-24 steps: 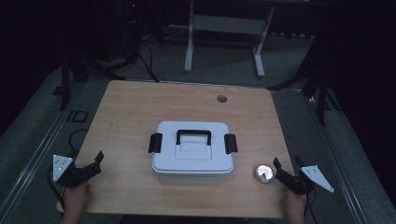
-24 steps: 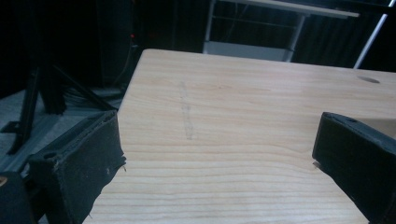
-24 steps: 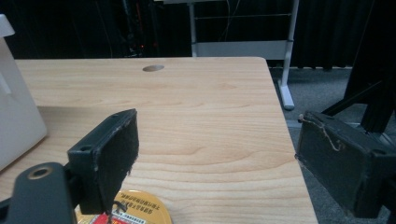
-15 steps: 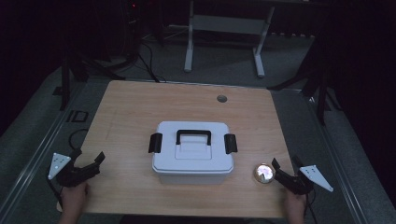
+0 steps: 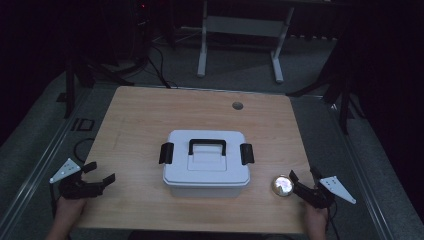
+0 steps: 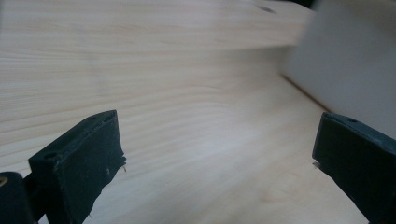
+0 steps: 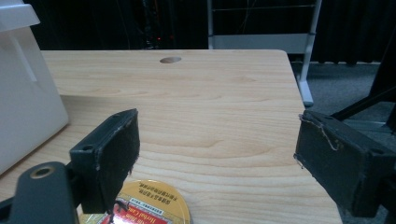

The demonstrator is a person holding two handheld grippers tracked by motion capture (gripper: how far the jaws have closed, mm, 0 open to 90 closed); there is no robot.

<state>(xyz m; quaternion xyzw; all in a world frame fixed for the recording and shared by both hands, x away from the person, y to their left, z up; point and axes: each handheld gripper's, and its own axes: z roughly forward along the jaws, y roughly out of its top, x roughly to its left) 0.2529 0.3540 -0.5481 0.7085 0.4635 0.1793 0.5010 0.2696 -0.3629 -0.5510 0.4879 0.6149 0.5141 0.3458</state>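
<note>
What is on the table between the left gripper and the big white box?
Nothing. In the high view, only bare wooden table lies between the left gripper and the white box; the left gripper view shows the same.

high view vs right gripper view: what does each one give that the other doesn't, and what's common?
High view alone: the box lid with its black handle and two side latches, the left claw open at the table's near-left corner, and both of the person's hands.

Right gripper view alone: the printed yellow and red label on the round tin, seen close between the open jaws of the right claw.

Both: the wooden table, its cable hole, the white box, the tin beside the box, the white desk frame behind.
</note>
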